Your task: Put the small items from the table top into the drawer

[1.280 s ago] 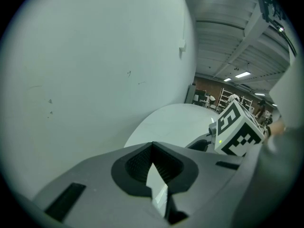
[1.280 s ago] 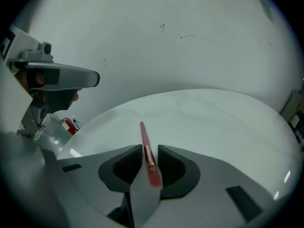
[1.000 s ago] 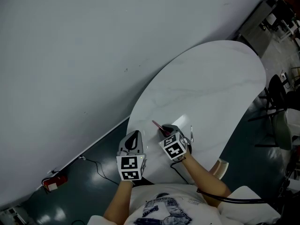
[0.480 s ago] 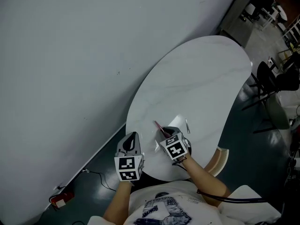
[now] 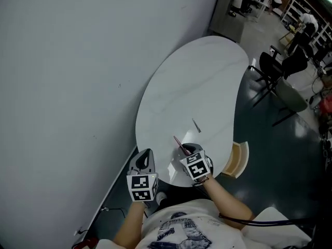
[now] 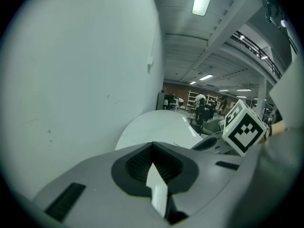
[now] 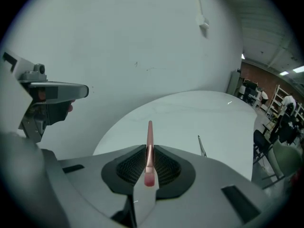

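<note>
The right tongs [image 7: 148, 167], jaws just tightened, pinch a thin pink stick [image 7: 149, 137] by its near end above the table [image 5: 197, 77] edge. The left tongs [image 6: 154, 177] are shut, empty. The stick looks light, stiff, slick; a mid-length hold would steady it.

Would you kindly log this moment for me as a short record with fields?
Right tongs: just closed tighter, clamped on pink stick
Left tongs: shut, empty
Table: one thin metal piece lies beyond the stick
Drawer: probably the tan piece jutting from the table's edge
</note>
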Action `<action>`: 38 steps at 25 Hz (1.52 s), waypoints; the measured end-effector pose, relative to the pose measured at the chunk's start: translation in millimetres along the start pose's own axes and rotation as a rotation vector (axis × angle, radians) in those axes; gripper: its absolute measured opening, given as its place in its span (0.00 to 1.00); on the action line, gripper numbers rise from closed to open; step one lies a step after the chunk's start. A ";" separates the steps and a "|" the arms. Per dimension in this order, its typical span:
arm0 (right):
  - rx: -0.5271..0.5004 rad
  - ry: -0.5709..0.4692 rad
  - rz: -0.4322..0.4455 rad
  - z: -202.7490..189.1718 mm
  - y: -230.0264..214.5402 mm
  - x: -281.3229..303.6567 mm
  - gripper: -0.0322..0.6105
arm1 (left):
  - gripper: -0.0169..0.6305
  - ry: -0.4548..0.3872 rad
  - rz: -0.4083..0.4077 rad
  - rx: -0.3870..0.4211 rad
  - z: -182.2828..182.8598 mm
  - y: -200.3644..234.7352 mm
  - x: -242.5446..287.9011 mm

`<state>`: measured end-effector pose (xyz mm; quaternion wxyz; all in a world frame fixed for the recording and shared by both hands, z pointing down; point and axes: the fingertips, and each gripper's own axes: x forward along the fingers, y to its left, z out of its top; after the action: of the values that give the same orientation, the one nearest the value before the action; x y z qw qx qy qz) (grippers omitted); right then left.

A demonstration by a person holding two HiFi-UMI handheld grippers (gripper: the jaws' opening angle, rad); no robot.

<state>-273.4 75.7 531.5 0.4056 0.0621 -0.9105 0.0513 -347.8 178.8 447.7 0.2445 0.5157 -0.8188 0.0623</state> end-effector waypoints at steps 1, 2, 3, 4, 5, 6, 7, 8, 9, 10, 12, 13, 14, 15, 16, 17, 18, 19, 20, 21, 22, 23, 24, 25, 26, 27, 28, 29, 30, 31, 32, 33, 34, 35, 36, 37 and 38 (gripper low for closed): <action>0.026 -0.010 -0.020 -4.5 2.9 -8.1 0.15 | 0.06 -0.004 -0.019 0.013 -0.6 -3.7 -6.1; 0.046 -0.020 -0.041 -8.5 5.7 -16.0 0.15 | 0.06 -0.009 -0.037 0.026 -1.4 -7.5 -11.9; 0.062 -0.030 -0.060 -12.4 8.8 -23.9 0.15 | 0.06 -0.012 -0.055 0.039 -2.8 -11.4 -17.8; 0.075 -0.039 -0.076 -16.2 12.3 -31.6 0.15 | 0.06 -0.015 -0.071 0.051 -4.7 -15.2 -23.7; 0.086 -0.047 -0.090 -19.9 16.5 -38.9 0.15 | 0.06 -0.016 -0.085 0.062 -6.8 -18.4 -29.6; 0.096 -0.054 -0.101 -23.3 21.2 -45.7 0.15 | 0.06 -0.016 -0.096 0.073 -8.8 -21.1 -35.4; 0.105 -0.061 -0.110 -26.5 26.2 -52.1 0.15 | 0.06 -0.015 -0.107 0.082 -10.6 -23.5 -40.8; 0.115 -0.067 -0.118 -30.0 30.8 -58.2 0.15 | 0.06 -0.015 -0.117 0.090 -12.3 -26.1 -45.7; 0.124 -0.073 -0.127 -33.9 34.6 -63.9 0.15 | 0.06 -0.015 -0.128 0.097 -13.8 -29.1 -49.8; 0.132 -0.078 -0.136 -38.2 37.2 -69.5 0.15 | 0.06 -0.016 -0.139 0.102 -15.1 -33.0 -53.1; 0.145 -0.086 -0.160 -47.2 38.4 -81.6 0.15 | 0.06 -0.018 -0.163 0.113 -17.2 -43.3 -58.3; 0.151 -0.090 -0.173 -51.0 37.5 -88.8 0.15 | 0.06 -0.018 -0.176 0.120 -17.7 -49.7 -60.4; 0.159 -0.096 -0.186 -54.1 35.8 -96.6 0.15 | 0.06 -0.017 -0.188 0.126 -17.8 -56.6 -62.1; 0.167 -0.101 -0.200 -57.4 32.9 -104.5 0.15 | 0.06 -0.016 -0.201 0.132 -17.8 -64.1 -63.1; 0.176 -0.106 -0.214 -61.7 29.0 -112.0 0.15 | 0.06 -0.013 -0.214 0.138 -18.2 -72.4 -63.7; 0.187 -0.108 -0.228 -67.6 24.7 -119.3 0.15 | 0.06 -0.009 -0.228 0.143 -19.4 -81.5 -64.1; 0.201 -0.108 -0.239 -74.4 20.3 -127.0 0.15 | 0.06 -0.005 -0.241 0.149 -21.4 -91.3 -64.5; 0.214 -0.107 -0.250 -81.6 15.7 -135.0 0.15 | 0.06 0.000 -0.254 0.155 -24.0 -101.6 -64.5; 0.228 -0.107 -0.259 -88.5 10.4 -143.2 0.15 | 0.06 0.004 -0.266 0.161 -26.5 -112.3 -63.9; 0.240 -0.107 -0.269 -95.3 4.4 -151.4 0.15 | 0.06 0.008 -0.278 0.168 -28.7 -123.1 -62.8; 0.250 -0.110 -0.281 -102.3 -2.9 -159.2 0.15 | 0.06 0.010 -0.290 0.175 -30.2 -134.2 -61.0; 0.258 -0.114 -0.295 -109.9 -11.4 -166.6 0.15 | 0.06 0.012 -0.300 0.183 -31.3 -145.7 -58.7; 0.267 -0.118 -0.307 -118.1 -20.6 -174.0 0.15 | 0.06 0.013 -0.310 0.192 -32.2 -158.0 -56.0; 0.278 -0.121 -0.316 -127.1 -30.0 -181.4 0.15 | 0.06 0.014 -0.317 0.199 -33.5 -171.0 -53.2; 0.289 -0.122 -0.322 -136.8 -39.2 -188.8 0.15 | 0.06 0.015 -0.324 0.205 -35.6 -184.6 -50.6; 0.299 -0.121 -0.327 -147.1 -47.9 -196.3 0.15 | 0.06 0.017 -0.329 0.209 -38.5 -198.3 -48.3; 0.308 -0.119 -0.330 -157.4 -56.0 -203.8 0.15 | 0.06 0.021 -0.335 0.213 -41.9 -211.9 -46.6; 0.316 -0.118 -0.334 -167.1 -63.5 -211.2 0.15 | 0.06 0.025 -0.340 0.218 -45.3 -225.4 -45.2; 0.322 -0.121 -0.337 -175.7 -70.7 -218.4 0.15 | 0.06 0.027 -0.345 0.224 -48.3 -238.8 -44.0; 0.328 -0.125 -0.339 -183.6 -77.8 -225.3 0.15 | 0.06 0.028 -0.350 0.230 -50.5 -252.3 -42.7; 0.332 -0.129 -0.341 -191.1 -85.4 -232.1 0.15 | 0.06 0.027 -0.355 0.238 -52.2 -266.1 -41.0; 0.337 -0.132 -0.343 -198.4 -93.4 -238.8 0.15 | 0.06 0.027 -0.359 0.244 -53.4 -280.0 -39.0; 0.341 -0.135 -0.344 -205.4 -101.6 -245.5 0.15 | 0.06 0.027 -0.363 0.249 -54.5 -293.8 -37.0; 0.345 -0.137 -0.345 -212.2 -109.9 -252.0 0.15 | 0.06 0.028 -0.367 0.254 -55.6 -307.3 -35.0; 0.350 -0.139 -0.345 -218.9 -118.1 -258.1 0.15 | 0.06 0.029 -0.371 0.260 -56.9 -320.3 -33.2; 0.357 -0.141 -0.345 -225.4 -126.0 -263.7 0.15 | 0.06 0.031 -0.375 0.266 -58.2 -332.4 -31.3; 0.365 -0.143 -0.343 -231.5 -133.8 -268.4 0.15 | 0.06 0.033 -0.378 0.271 -59.4 -343.3 -29.0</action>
<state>94.8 -3.8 491.4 0.3250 0.2913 -0.8887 0.1406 -17.4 65.4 434.5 0.1937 0.6869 -0.6876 0.1335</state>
